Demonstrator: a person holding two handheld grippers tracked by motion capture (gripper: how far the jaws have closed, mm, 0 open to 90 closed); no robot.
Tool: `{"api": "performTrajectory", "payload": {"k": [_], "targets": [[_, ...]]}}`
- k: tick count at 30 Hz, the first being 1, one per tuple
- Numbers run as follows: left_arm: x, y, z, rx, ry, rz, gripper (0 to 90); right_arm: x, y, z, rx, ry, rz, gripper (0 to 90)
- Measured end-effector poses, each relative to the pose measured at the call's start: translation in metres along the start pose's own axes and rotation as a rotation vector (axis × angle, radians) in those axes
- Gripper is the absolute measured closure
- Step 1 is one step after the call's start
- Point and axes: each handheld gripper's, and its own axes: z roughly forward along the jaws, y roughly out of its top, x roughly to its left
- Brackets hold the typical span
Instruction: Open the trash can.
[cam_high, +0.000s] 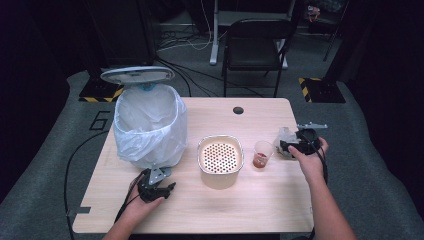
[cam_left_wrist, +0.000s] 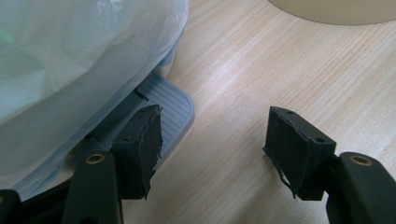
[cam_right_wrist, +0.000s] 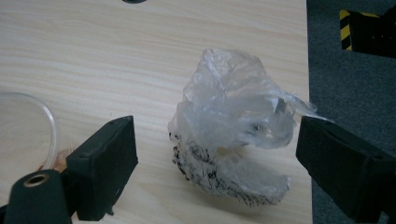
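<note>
A pedal bin (cam_high: 150, 125) lined with a white bag stands at the table's left, its lid (cam_high: 137, 75) raised. My left gripper (cam_high: 159, 181) rests at the bin's foot. In the left gripper view its jaws (cam_left_wrist: 215, 116) stand apart over bare wood, and the left pad lies against the grey ribbed pedal (cam_left_wrist: 173, 105). A crumpled clear plastic bag (cam_high: 284, 135) with black print lies near the table's right edge. My right gripper (cam_high: 288, 142) is open, its jaws (cam_right_wrist: 215, 126) wide on either side of the bag (cam_right_wrist: 233, 116), with neither pad touching it.
A cream pot with a perforated insert (cam_high: 220, 160) sits mid-table, its side visible in the left gripper view (cam_left_wrist: 336, 11). A clear cup (cam_high: 262, 154) of brown liquid stands between the pot and the bag, its rim (cam_right_wrist: 18, 135) left of my right jaws. A black chair (cam_high: 255, 45) stands behind the table (cam_high: 240, 205).
</note>
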Motion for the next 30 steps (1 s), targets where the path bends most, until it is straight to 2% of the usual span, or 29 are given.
{"api": "performTrajectory", "payload": {"k": [3, 7, 8, 11, 13, 18, 20, 22, 23, 25, 30], "targets": [[-0.001, 0.0, 0.0, -0.005, 0.002, -0.009, 36.4, 0.0, 0.003, 0.006, 0.014, 0.001, 0.028, 9.7], [0.0, 0.0, 0.0, -0.001, 0.006, 0.004, 36.4, 0.0, 0.006, 0.013, 0.019, -0.009, 0.033, 6.9], [-0.001, 0.0, 0.0, -0.004, 0.001, -0.011, 36.4, 0.0, 0.007, 0.015, 0.018, -0.019, 0.028, 6.4], [0.0, 0.0, 0.0, -0.002, 0.006, 0.002, 36.4, 0.001, 0.009, 0.021, 0.014, -0.023, 0.03, 6.4], [0.0, 0.0, 0.001, -0.011, 0.004, -0.014, 36.4, 0.002, 0.009, 0.025, 0.027, -0.032, 0.035, 6.4], [0.0, 0.0, 0.0, -0.001, -0.001, -0.01, 36.4, 0.004, 0.009, 0.037, 0.022, -0.052, 0.042, 6.4], [0.0, 0.0, 0.0, -0.005, -0.001, -0.012, 36.4, 0.005, 0.008, 0.042, 0.039, -0.058, 0.044, 7.0], [0.001, 0.0, 0.0, 0.0, -0.003, -0.005, 36.4, 0.006, 0.007, 0.047, 0.055, -0.063, 0.033, 10.4], [0.0, 0.0, 0.0, -0.008, -0.004, -0.014, 36.4, 0.006, 0.006, 0.049, 0.055, -0.069, 0.031, 12.9], [0.0, 0.0, 0.0, -0.009, -0.003, -0.016, 36.4, 0.006, 0.004, 0.053, 0.058, -0.057, 0.038, 15.7], [0.0, -0.001, 0.0, -0.01, -0.002, -0.017, 36.4, 0.008, 0.0, 0.064, 0.082, -0.016, 0.023, 31.3]]}}
